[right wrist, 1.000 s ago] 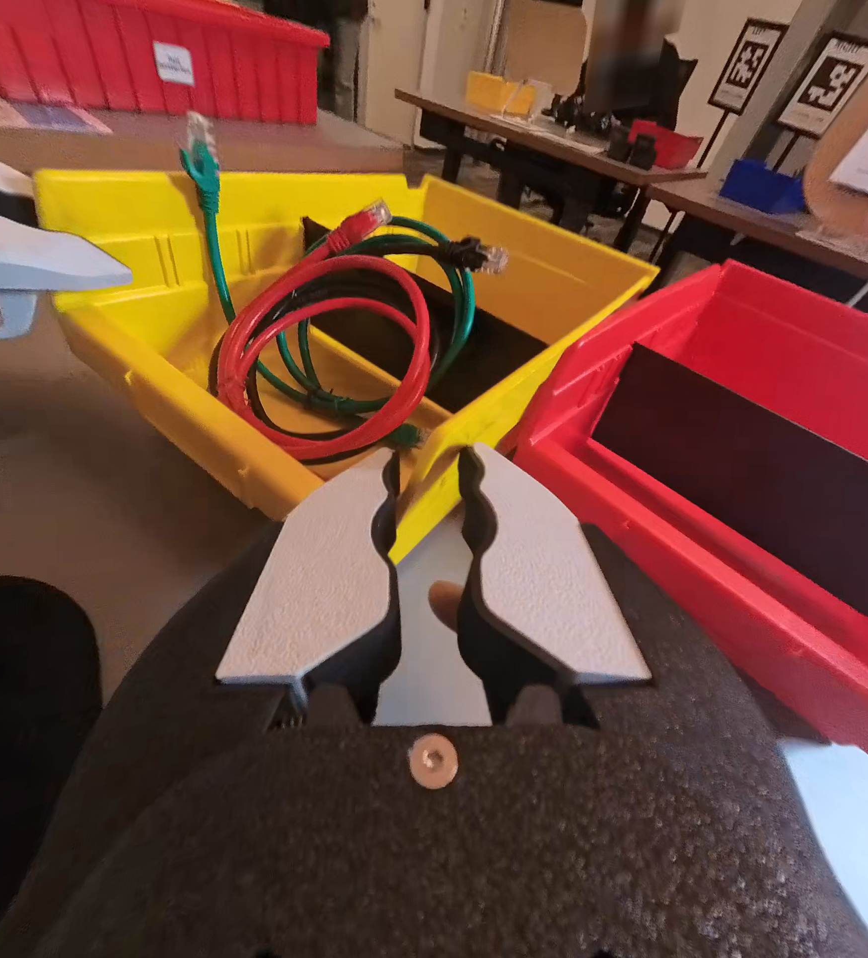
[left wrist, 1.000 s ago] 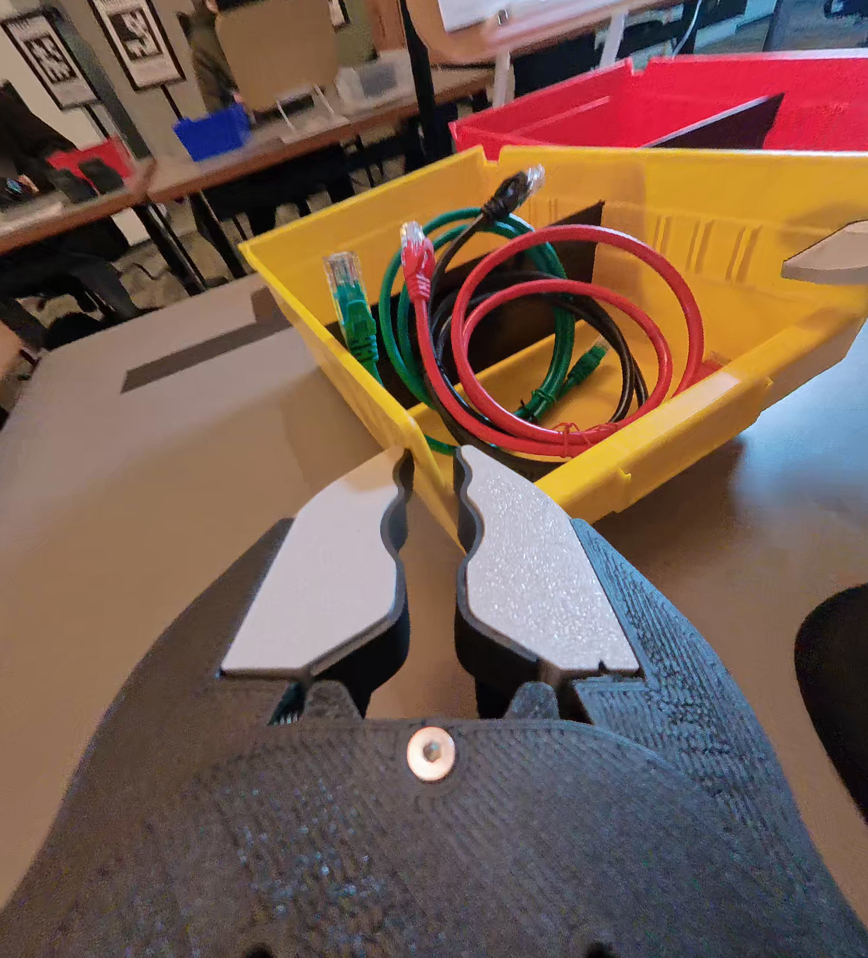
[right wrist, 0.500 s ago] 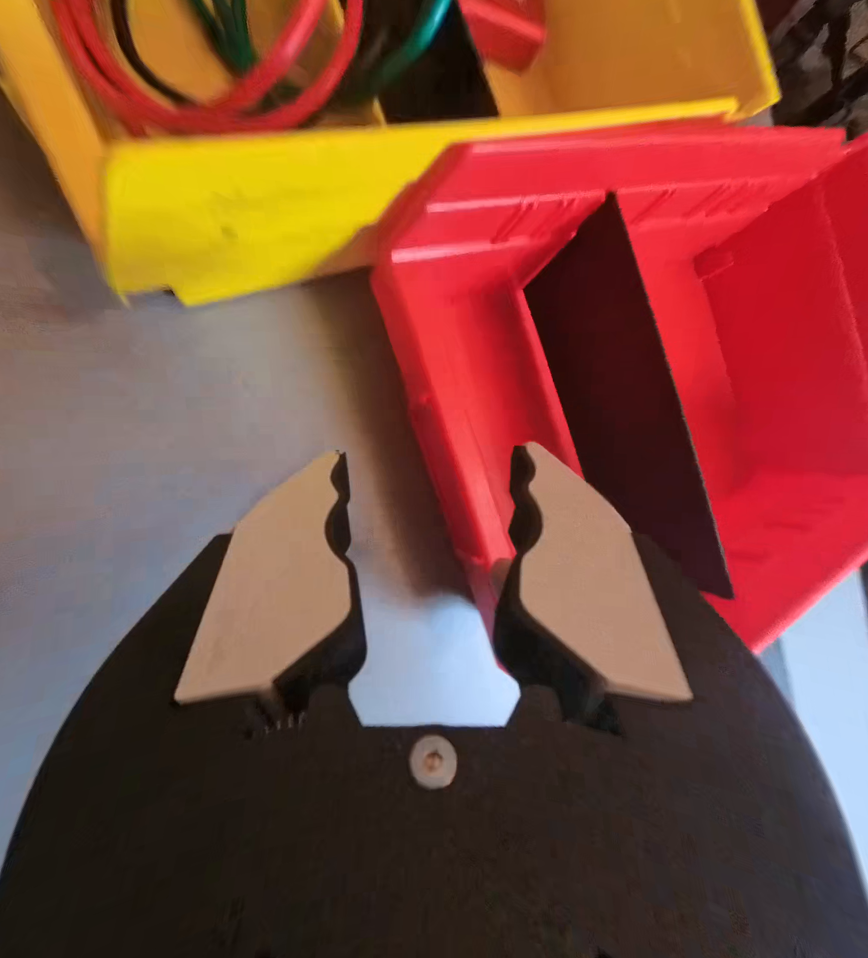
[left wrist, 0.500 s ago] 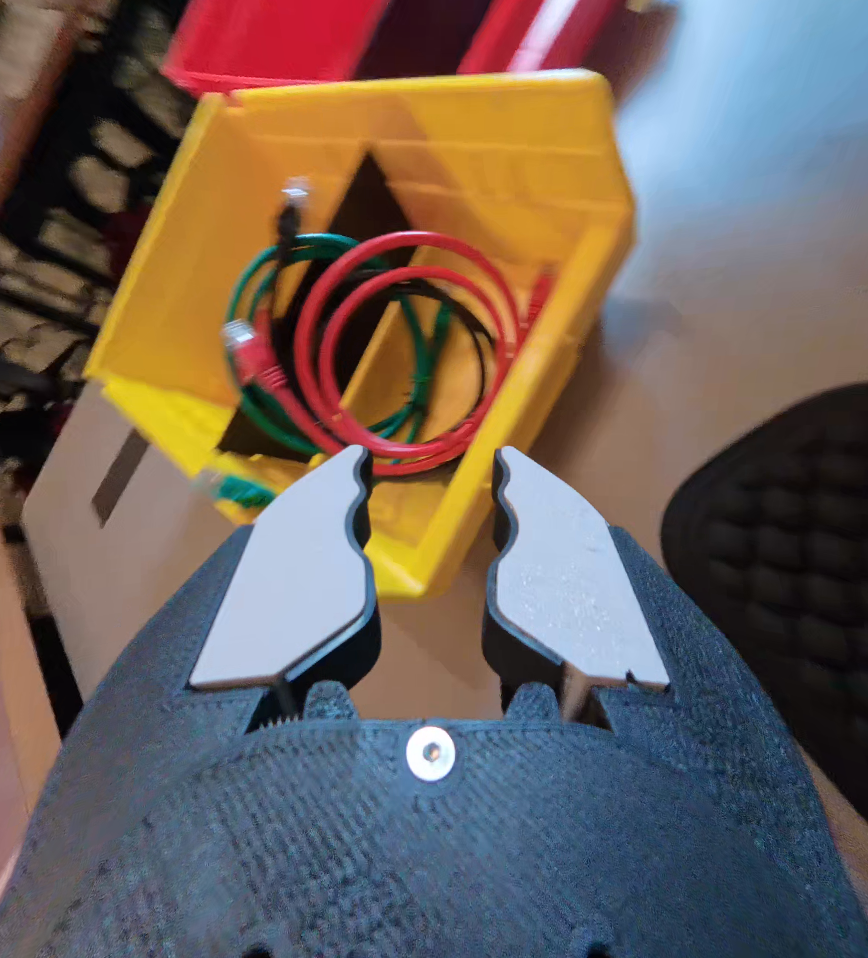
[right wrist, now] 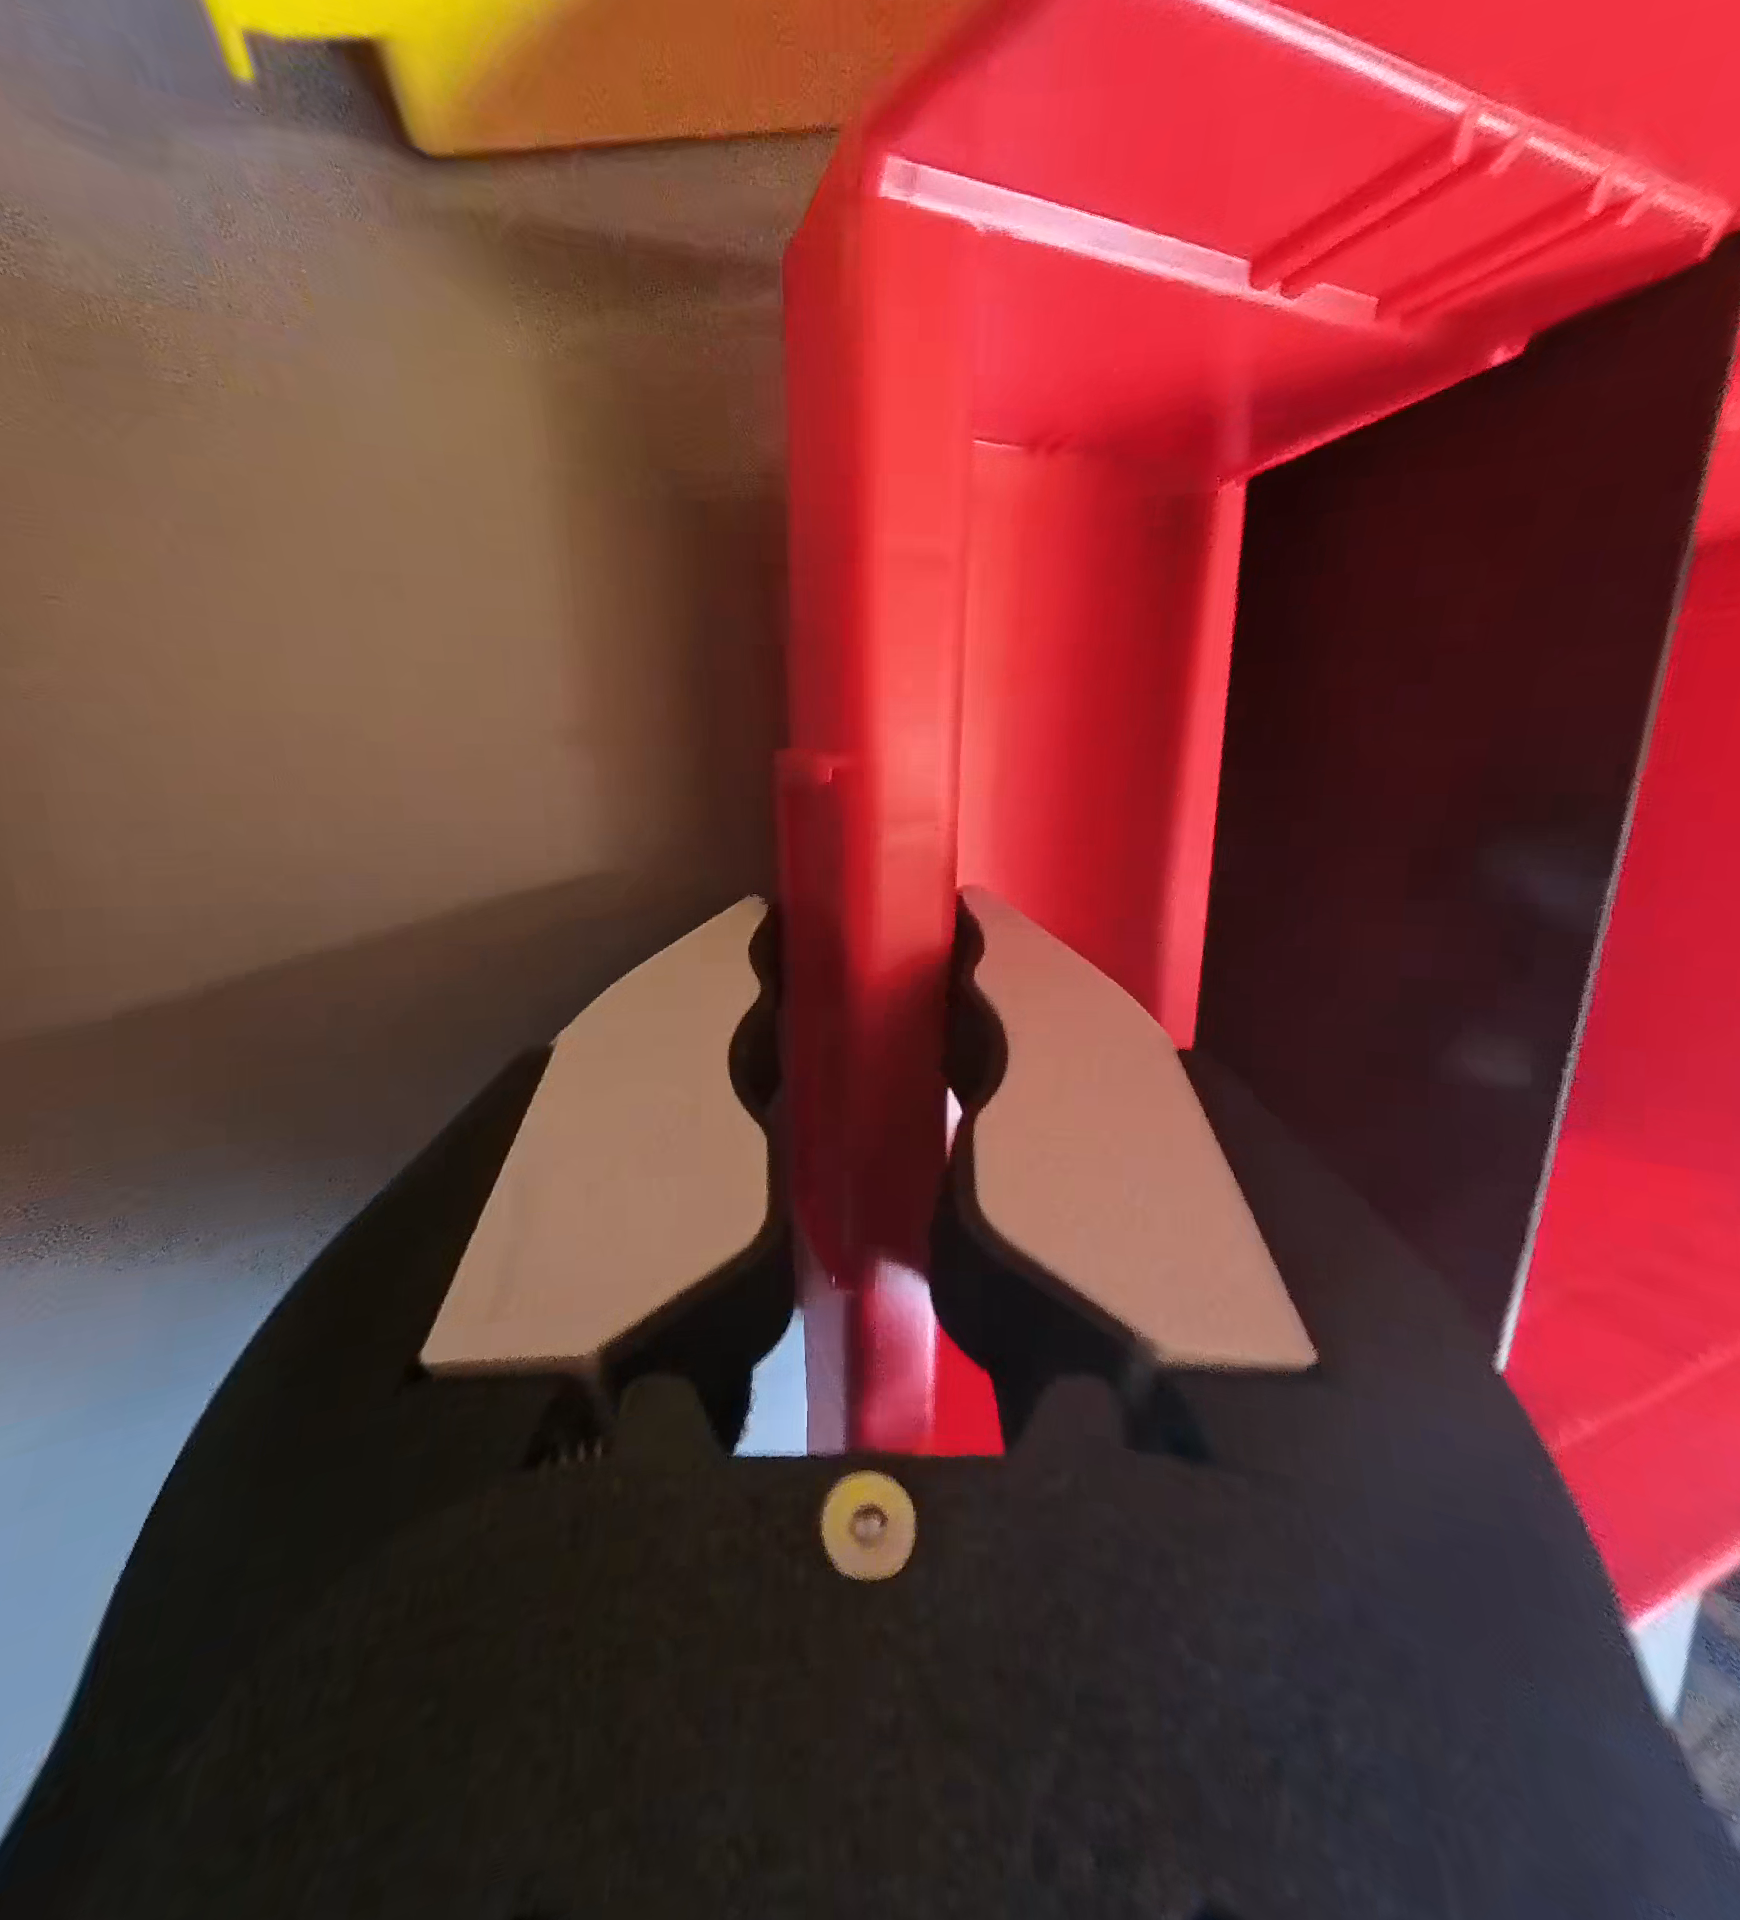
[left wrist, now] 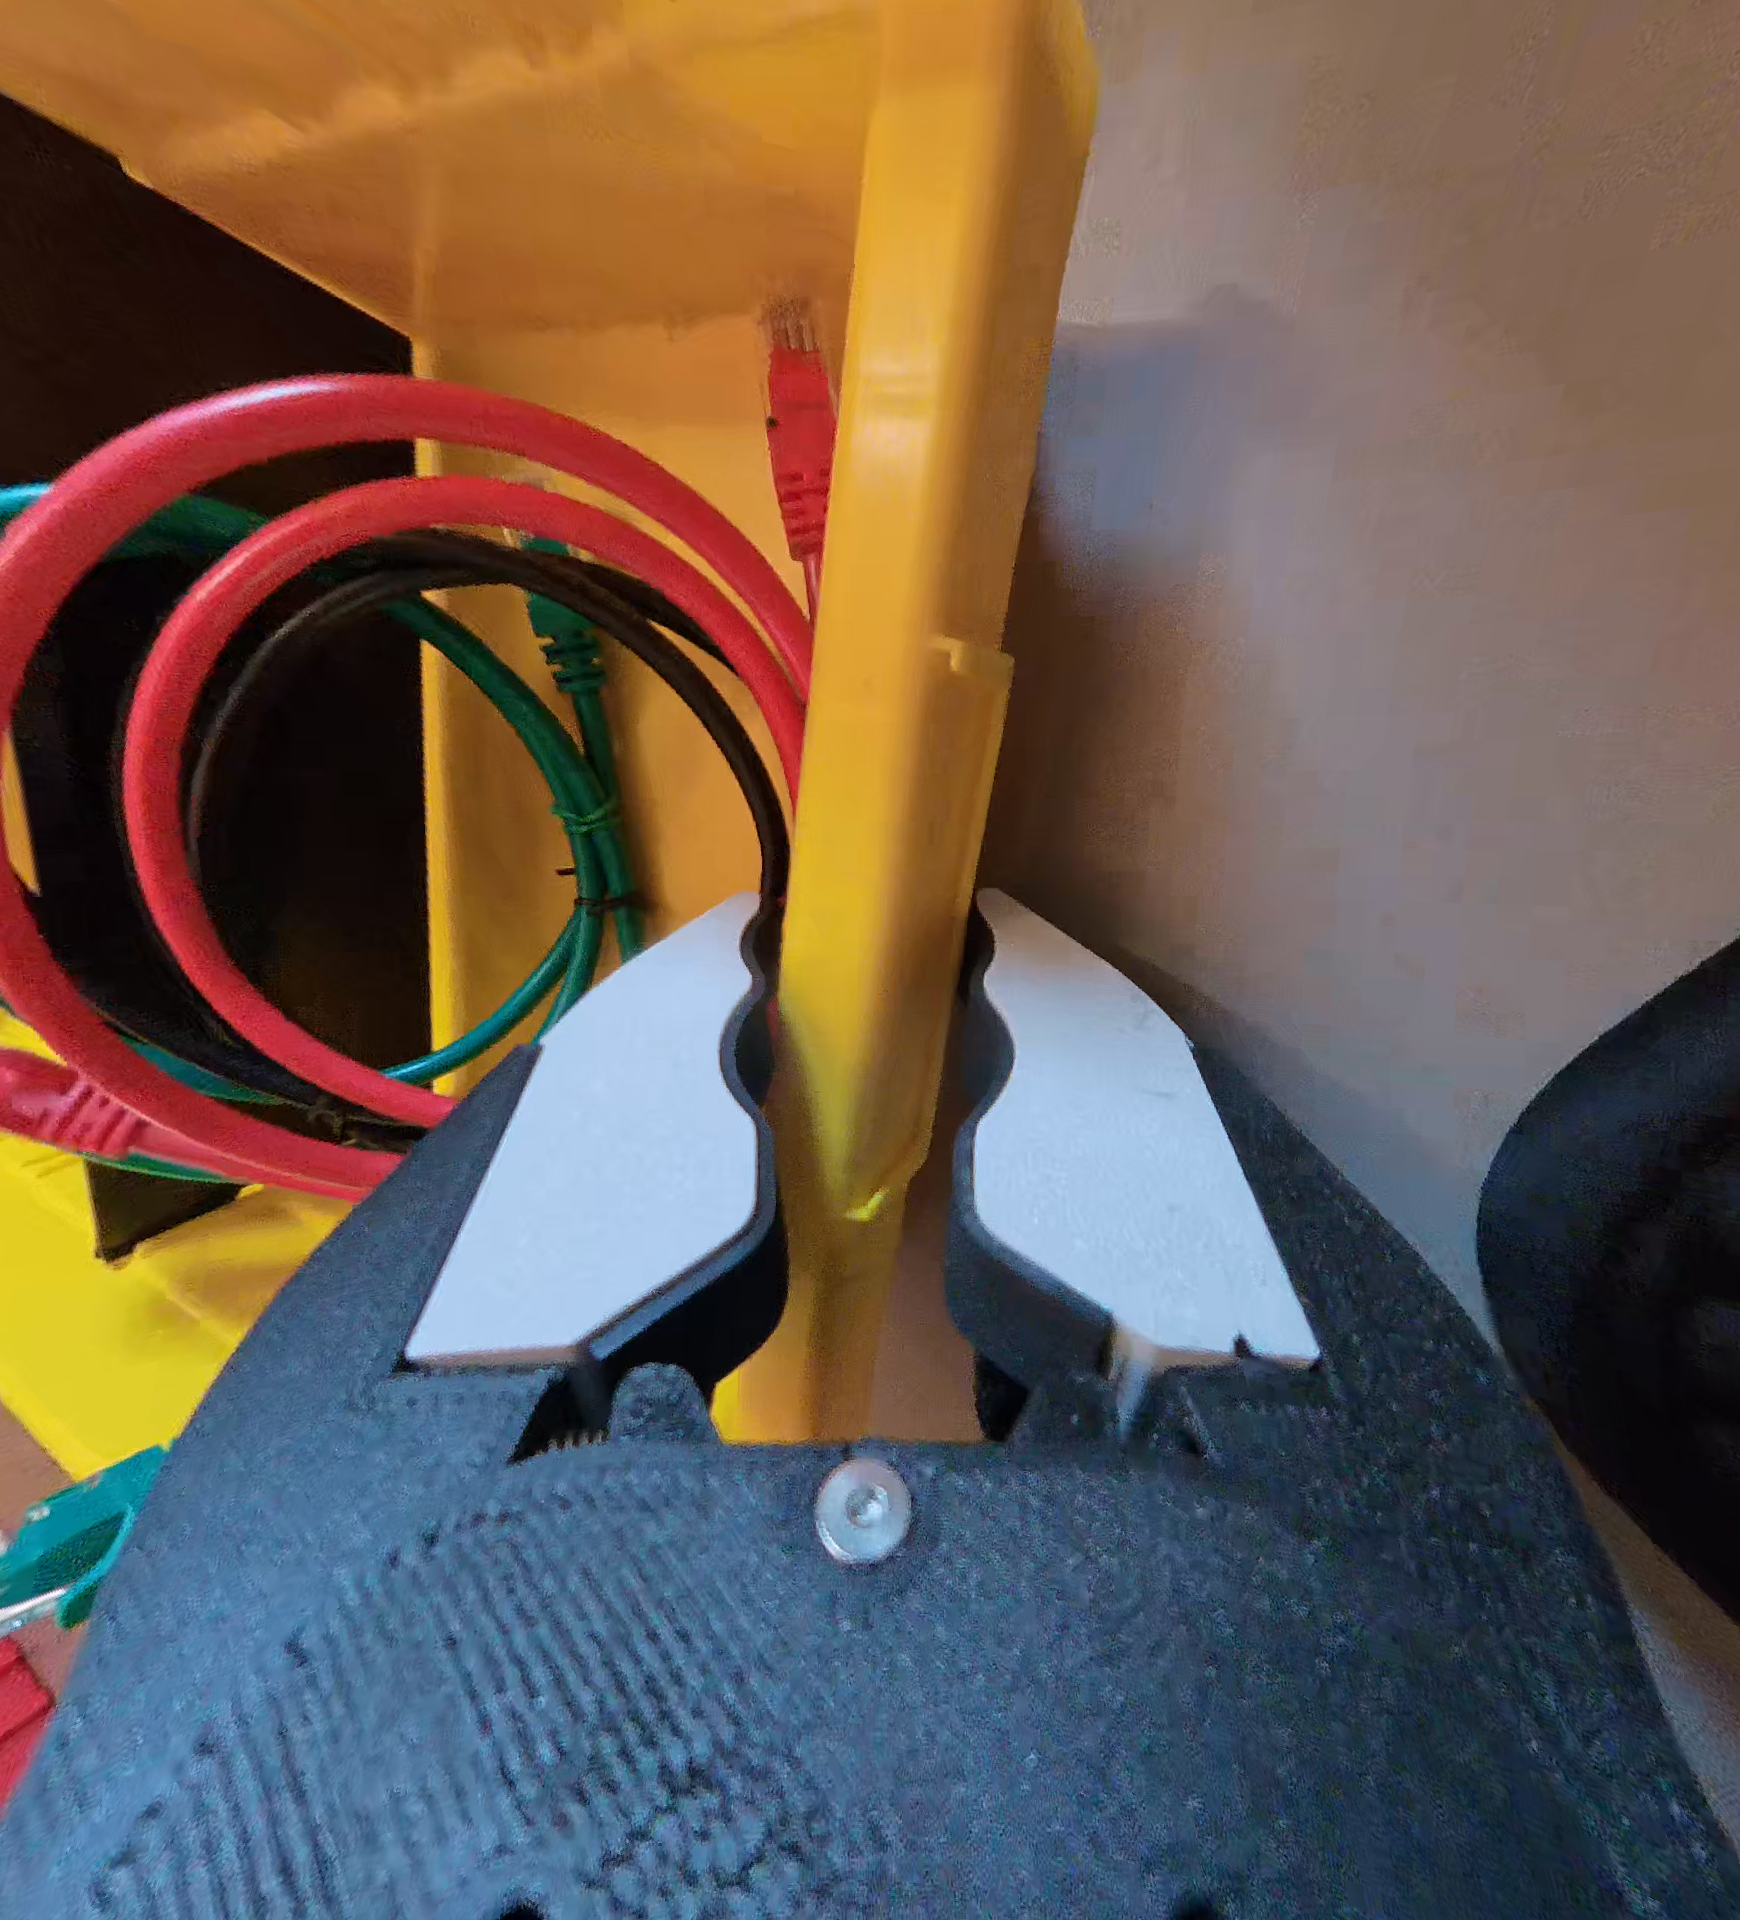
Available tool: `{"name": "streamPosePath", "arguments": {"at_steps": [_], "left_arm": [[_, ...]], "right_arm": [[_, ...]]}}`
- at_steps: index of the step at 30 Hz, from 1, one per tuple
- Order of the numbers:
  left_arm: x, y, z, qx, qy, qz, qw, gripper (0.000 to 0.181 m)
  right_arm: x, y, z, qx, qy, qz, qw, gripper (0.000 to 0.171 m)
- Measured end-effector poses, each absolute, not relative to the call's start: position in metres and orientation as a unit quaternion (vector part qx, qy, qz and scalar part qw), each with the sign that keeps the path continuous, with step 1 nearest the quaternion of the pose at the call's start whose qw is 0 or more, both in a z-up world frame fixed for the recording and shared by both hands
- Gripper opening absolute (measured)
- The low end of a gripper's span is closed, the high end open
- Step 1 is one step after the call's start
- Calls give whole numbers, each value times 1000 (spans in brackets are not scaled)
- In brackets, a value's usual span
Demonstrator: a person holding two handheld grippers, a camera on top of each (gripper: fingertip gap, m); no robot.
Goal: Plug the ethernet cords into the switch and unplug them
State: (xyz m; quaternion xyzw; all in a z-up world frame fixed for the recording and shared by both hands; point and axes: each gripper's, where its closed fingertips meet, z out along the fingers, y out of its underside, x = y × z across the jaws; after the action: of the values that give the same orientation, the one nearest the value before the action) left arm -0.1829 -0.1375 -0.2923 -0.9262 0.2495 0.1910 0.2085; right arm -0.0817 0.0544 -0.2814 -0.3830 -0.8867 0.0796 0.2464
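Table [left wrist: 1417,520]: tan top, carries both bins. Dark padded thing [left wrist: 1676,1299] sits at the right edge of your left wrist view; can't tell what it is.

Red bin [right wrist: 1105,343]: open, w/ a black divider panel [right wrist: 1448,779] standing inside. Your right gripper [right wrist: 861,914] straddles its side wall, one finger outside, one inside; jaws narrow and pressed onto the wall, so you're gripping the red bin. View is blurred.

Yellow bin [left wrist: 928,520]: just beyond the red one in the right wrist view, only its bottom edge showing there. Your left gripper [left wrist: 866,914] has this bin's side wall between its fingers; jaws narrow, closed against the wall or v. nearly so. Black divider [left wrist: 118,364] inside too.

Ethernet cords are all in the yellow bin, coiled together: red cord [left wrist: 346,436] on top in two loops, one plug end [left wrist: 798,395] up against the gripped wall, the other plug [left wrist: 24,1107] low at left. Green cord [left wrist: 575,810] and black cord [left wrist: 637,613] coil under it. One green plug [left wrist: 45,1548] pokes out by the near corner, bottom left.

No switch in either view.
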Motion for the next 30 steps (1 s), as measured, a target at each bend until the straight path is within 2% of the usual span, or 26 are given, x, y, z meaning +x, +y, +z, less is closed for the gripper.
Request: {"name": "streamPosePath", "arguments": {"at_steps": [11,21,23,26,30], "left_arm": [[-210,-132,-290,-928,180,220,241,34],[-274,-101,-289,-925,148,242,252,35],[-280,-101,-287,-929,126,232,261,43],[-270,-102,-264,-921,92,199,321,45],[-255,-108,-190,-881,46,151,447,41]], "right_arm": [[46,125,-282,-449,-836,16,315,29],[56,206,-282,-454,-831,-6,321,31],[55,217,-279,-462,-820,-31,337,36],[50,200,-266,-488,-797,25,356,47],[39,139,-231,-494,-755,191,388,49]]}}
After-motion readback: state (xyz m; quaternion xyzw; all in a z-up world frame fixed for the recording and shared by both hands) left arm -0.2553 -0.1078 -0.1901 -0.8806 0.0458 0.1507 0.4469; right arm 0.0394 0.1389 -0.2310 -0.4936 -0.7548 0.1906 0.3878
